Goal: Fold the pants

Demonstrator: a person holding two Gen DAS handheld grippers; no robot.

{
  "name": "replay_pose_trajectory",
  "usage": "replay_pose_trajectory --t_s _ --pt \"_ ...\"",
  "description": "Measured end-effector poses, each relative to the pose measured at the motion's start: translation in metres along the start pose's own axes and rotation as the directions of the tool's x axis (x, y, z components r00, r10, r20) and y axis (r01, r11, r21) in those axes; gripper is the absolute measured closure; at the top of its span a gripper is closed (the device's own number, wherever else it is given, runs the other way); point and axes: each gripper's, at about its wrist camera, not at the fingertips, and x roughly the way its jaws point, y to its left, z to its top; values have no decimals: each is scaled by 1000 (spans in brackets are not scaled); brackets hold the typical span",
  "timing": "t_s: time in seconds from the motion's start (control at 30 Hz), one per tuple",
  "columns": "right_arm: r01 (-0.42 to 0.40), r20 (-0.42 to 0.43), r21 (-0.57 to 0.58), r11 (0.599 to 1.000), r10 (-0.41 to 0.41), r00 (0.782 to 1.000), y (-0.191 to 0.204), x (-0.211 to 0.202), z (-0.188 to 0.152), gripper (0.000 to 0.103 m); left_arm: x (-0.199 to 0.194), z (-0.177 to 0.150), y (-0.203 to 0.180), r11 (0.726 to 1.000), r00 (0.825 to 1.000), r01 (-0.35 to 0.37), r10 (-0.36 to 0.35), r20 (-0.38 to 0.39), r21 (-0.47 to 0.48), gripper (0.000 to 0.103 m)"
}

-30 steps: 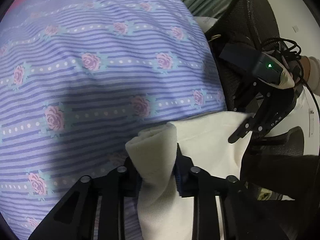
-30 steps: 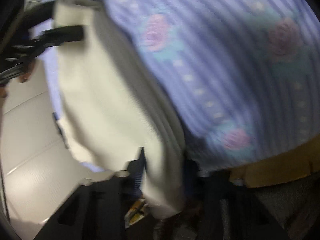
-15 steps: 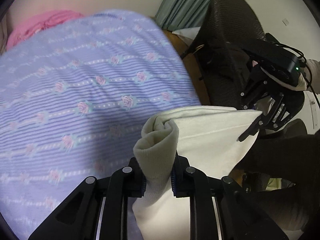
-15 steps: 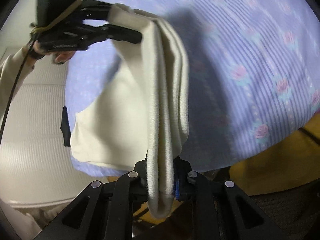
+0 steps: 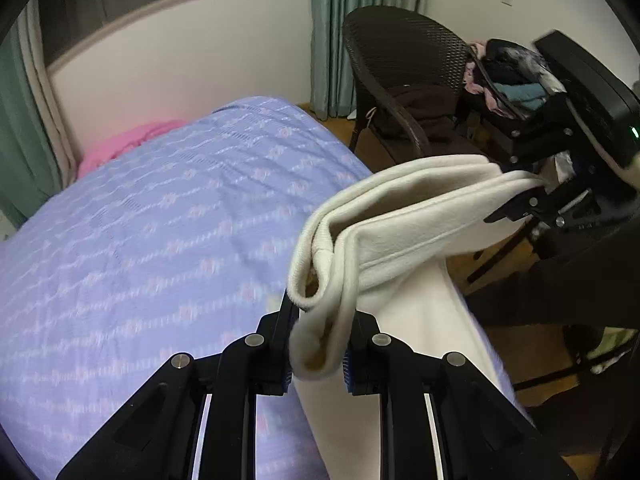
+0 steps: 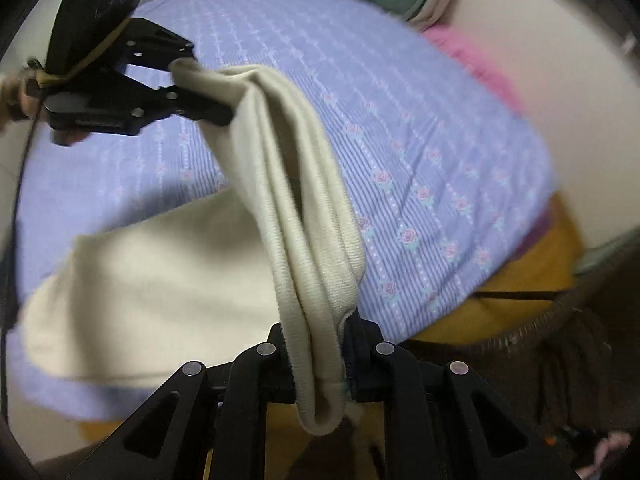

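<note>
Two grippers, left (image 5: pixel 317 354) and right (image 6: pixel 318 364), have their jaws closed on the pants (image 5: pixel 400 220), one at each end of the waistband, which I hold lifted over the bed (image 5: pixel 160 220). I judge the fold half done; next I must lay the band flat on the sheet. A chair (image 5: pixel 400 72) stands far right, curtains (image 5: pixel 340 20) beyond.

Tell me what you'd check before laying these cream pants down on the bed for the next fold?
1. Left gripper clamped on the pants: ok.
2. Right gripper clamped on the other end: ok.
3. Held edge taut between the grippers: not ok, it sags and bunches.
4. Purple bedspread free of obstacles: ok where visible.
5. Hanging part lying flat: cannot tell, blurred.
6. Clear of the wicker chair: ok.
</note>
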Motion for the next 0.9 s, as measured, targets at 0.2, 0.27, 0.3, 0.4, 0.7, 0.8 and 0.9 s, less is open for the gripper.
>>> replay_pose_trajectory --t_s 0.2,0.27,0.3,0.4,0.7,0.8,0.9 --pt "255 105 -72 964 -247 963 119 9 -35 86 -14 -88 -22 995 993 -99 99 60 0 83" --pt "286 125 -113 951 -272 954 160 24 -48 86 -13 -118 -26 993 992 -114 115 61 -23 83" --pt "285 125 -124 950 -270 955 173 27 -54 86 -16 -127 -28 993 991 -118 120 60 -29 83" --pt "276 137 -151 949 -257 957 206 40 -71 86 -22 -162 -37 989 990 -131 134 49 -67 83" --pt "269 181 -234 934 -229 956 258 52 -103 86 -36 -230 -55 976 983 -183 180 -30 -118 83" --pt "247 189 -252 936 -203 961 270 58 -105 86 -41 -244 -55 966 979 -202 198 -40 -161 83" --pt "227 202 -278 934 -174 964 277 58 -108 86 -44 -252 -57 961 977 -213 208 -47 -177 83"
